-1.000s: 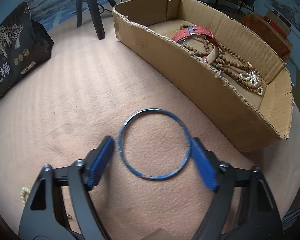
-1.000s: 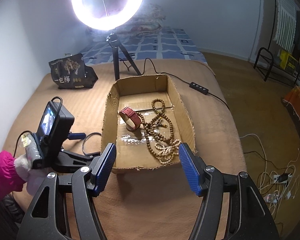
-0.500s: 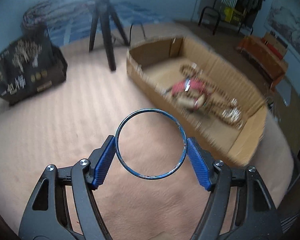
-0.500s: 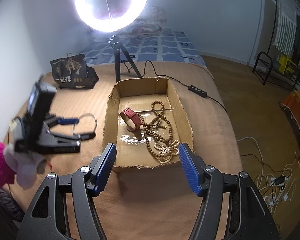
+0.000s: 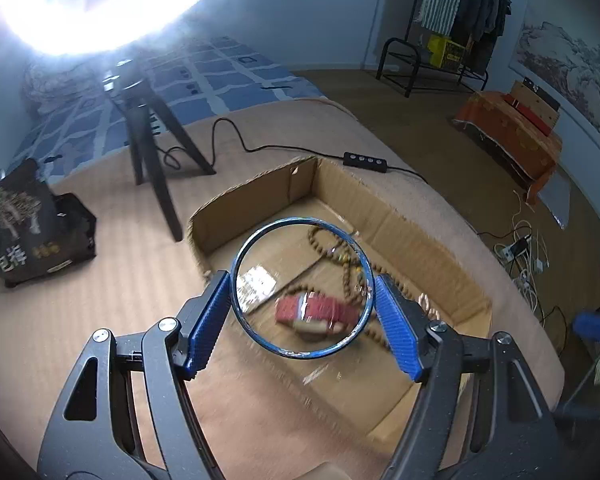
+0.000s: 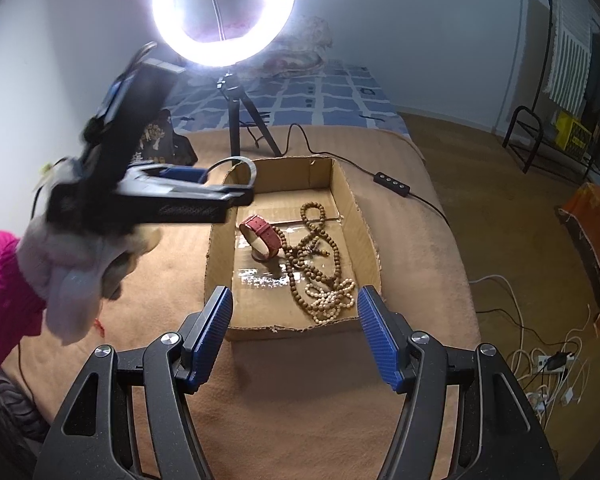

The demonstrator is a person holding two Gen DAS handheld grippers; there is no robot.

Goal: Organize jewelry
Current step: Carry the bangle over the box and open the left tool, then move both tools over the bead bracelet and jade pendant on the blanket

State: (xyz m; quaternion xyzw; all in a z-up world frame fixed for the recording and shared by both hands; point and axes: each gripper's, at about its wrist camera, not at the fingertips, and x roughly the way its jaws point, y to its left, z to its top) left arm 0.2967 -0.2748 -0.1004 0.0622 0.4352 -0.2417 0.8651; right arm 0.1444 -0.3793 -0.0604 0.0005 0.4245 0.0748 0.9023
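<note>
Home bedroom, quilted bed (image 5: 236,64), clothes rack (image 5: 456,12), ring light (image 6: 224,8)

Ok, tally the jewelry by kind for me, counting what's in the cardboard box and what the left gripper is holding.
Blue bangle, in the left gripper: 1
Red watch: 1
Bead strands: brown, pale: 2
Total: 4

Watch (image 6: 260,236) left of beads (image 6: 320,268), both in box (image 6: 364,224).

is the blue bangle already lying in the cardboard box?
No. The blue bangle is held in the air between the jaws of the left gripper, above the cardboard box.
</note>
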